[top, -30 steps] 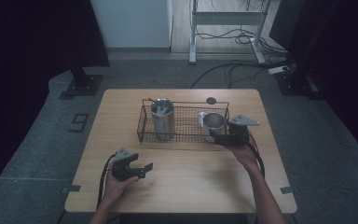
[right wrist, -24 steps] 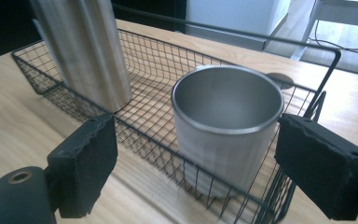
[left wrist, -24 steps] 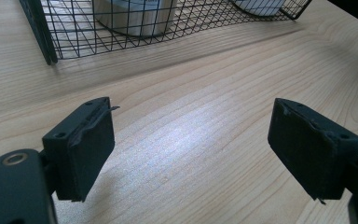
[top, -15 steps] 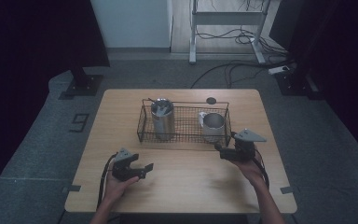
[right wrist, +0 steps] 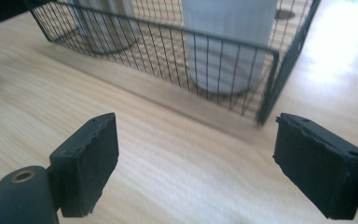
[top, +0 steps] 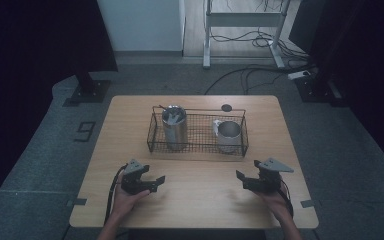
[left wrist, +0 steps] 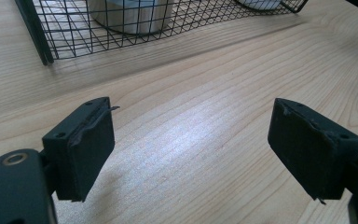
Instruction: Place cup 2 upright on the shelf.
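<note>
The left claw (top: 158, 180) rested low over the near part of the wooden surface (top: 200, 200), gripped by the person's left hand (top: 125, 200). It was released: in the left gripper view, the left claw (left wrist: 191, 135) had its two black jaws standing well apart, with bare wood between them. The right claw (top: 241, 178) hung near the front right of the surface in the right hand (top: 275, 200), with its jaws pointing towards the middle. Those jaws had just been closing somewhat. Even so, the right gripper view showed the right claw (right wrist: 196, 140) spread wide, grasping nothing.

A black wire basket (top: 200, 150) sat beyond both claws, in the middle of the surface and well apart from them. A steel tumbler (top: 174, 127) stood upright in its left end, and a white mug (top: 228, 134) stood upright in its right end. The right gripper view looked at the basket's (right wrist: 270, 79) near corner, with the mug (right wrist: 228, 37) just behind the mesh. A small dark disc (top: 226, 107) lay on the surface behind the basket.
</note>
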